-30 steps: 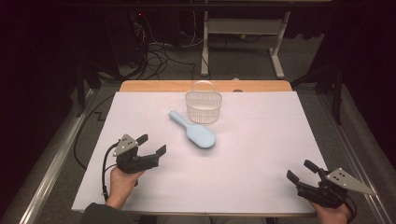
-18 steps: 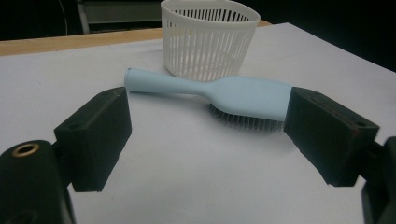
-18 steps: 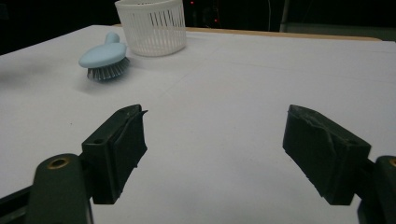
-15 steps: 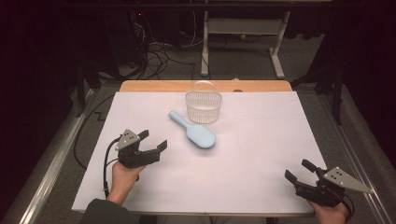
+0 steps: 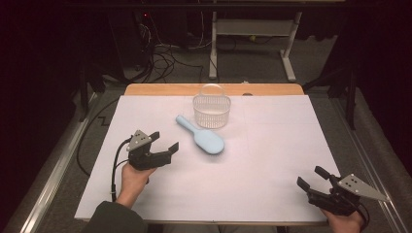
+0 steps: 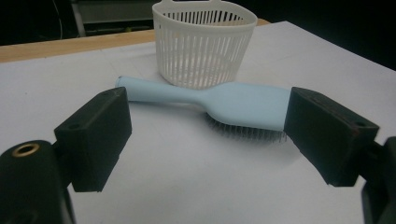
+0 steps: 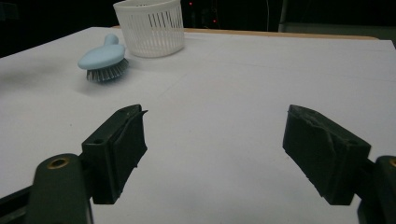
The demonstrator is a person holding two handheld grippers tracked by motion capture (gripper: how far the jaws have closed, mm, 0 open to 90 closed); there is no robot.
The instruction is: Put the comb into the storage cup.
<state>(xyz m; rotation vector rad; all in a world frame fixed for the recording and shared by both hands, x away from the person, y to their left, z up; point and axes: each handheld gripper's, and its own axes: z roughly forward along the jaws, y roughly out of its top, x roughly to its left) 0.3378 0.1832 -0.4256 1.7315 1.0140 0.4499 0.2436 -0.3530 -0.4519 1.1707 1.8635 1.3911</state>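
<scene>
Bristles under the blue hairbrush [image 6: 233, 105] show from the left claw [image 6: 205, 135]; both claws gape empty.

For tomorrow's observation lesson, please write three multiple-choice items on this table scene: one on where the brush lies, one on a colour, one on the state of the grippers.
1. Where does the hairbrush lie?
A. inside the basket
B. on the white sheet, just in front of the basket
C. between the right gripper's jaws

2. What colour is the hairbrush?
A. light blue
B. red
C. black

3. How do the two grippers stand?
A. both shut on the brush
B. left shut, right open
C. both open and holding nothing

Answers:
1 B: the brush lies bristles down on the white sheet beside the basket.
2 A: its back and handle are pale blue.
3 C: the left gripper and the right gripper show spread jaws with only the sheet between them.
</scene>
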